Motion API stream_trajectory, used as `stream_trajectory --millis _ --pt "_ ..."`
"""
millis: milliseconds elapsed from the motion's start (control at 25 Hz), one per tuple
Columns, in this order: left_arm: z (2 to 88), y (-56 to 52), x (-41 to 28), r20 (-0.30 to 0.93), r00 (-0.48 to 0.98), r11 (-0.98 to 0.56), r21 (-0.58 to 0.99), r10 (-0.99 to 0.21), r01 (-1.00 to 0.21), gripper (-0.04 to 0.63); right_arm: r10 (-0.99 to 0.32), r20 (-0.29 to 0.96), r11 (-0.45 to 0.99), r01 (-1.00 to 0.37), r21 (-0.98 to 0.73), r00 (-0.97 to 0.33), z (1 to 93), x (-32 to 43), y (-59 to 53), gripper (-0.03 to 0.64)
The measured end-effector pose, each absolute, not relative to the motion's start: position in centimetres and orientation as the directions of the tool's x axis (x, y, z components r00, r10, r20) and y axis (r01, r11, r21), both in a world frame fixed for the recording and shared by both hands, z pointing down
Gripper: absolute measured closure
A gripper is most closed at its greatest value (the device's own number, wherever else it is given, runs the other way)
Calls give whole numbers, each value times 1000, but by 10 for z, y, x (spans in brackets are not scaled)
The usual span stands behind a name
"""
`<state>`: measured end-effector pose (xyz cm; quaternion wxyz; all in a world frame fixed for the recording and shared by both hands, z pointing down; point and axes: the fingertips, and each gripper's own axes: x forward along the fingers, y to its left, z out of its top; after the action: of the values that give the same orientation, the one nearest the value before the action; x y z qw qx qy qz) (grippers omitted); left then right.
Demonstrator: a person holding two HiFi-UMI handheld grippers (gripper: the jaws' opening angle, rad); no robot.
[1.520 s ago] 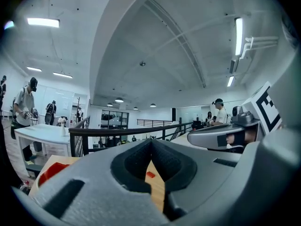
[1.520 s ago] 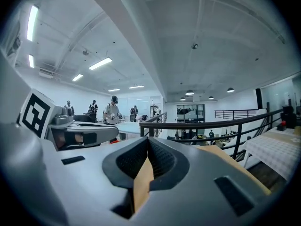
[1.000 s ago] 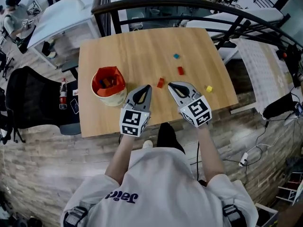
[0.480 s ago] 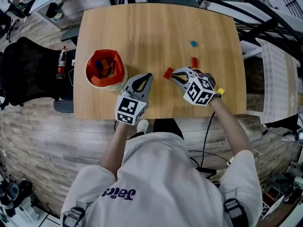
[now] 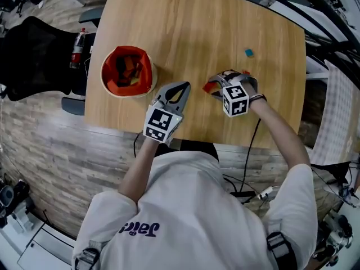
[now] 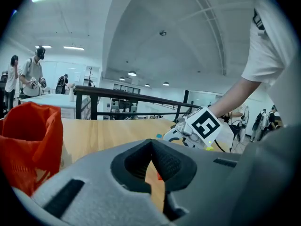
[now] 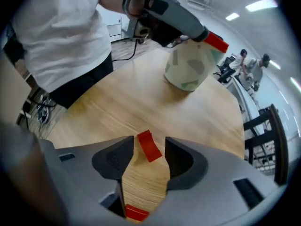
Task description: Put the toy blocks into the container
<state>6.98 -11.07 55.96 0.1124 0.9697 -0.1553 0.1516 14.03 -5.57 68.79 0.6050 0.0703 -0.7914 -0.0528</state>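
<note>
On the wooden table [image 5: 185, 21] a cream container with a red liner [image 5: 127, 71] holds several blocks. A red block [image 7: 149, 146] lies flat on the wood between the fingers of my right gripper [image 7: 149, 141], which points steeply down over it; the jaws have just been opening and the pads stand clear of the block. The same red block [image 5: 209, 87] shows beside that gripper [image 5: 217, 85] in the head view. A second red block [image 7: 137, 213] lies under the gripper body. A teal block [image 5: 248, 53] lies farther back. My left gripper [image 5: 184, 87] is shut and empty, right of the container.
The container [image 6: 30, 142] fills the left of the left gripper view, with the right gripper's marker cube [image 6: 205, 125] and the teal block [image 6: 159, 136] ahead. A black railing [image 6: 127, 95] runs behind the table. A black chair [image 5: 34, 55] and a bottle [image 5: 77, 41] stand to the left.
My right gripper has dropped and rolled to point down over the red block, and its jaws went from shut to open. The left gripper sank a little towards the table.
</note>
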Motion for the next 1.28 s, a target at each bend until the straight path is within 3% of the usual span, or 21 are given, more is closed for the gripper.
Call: stream_trajectory --millis 160,360,440,880,1280 --pt "574 -111 69 363 890 -913 193 -275 -360 588 -93 981 980 161 121 -171 717 157 -59 416" --pt "581 -106 69 373 886 -909 199 -276 -366 589 -48 988 965 247 84 -149 736 161 -68 422" --pt "581 -105 69 376 885 -907 202 -276 -369 589 -43 989 960 270 81 -144 738 162 -69 476" --pt "557 -97 39 345 883 -899 185 -318 -396 589 -155 971 965 183 189 -184 680 156 -79 482" --pt "496 -105 -20 249 857 -853 164 -450 -496 589 -346 893 902 158 401 -289 547 100 -118 482"
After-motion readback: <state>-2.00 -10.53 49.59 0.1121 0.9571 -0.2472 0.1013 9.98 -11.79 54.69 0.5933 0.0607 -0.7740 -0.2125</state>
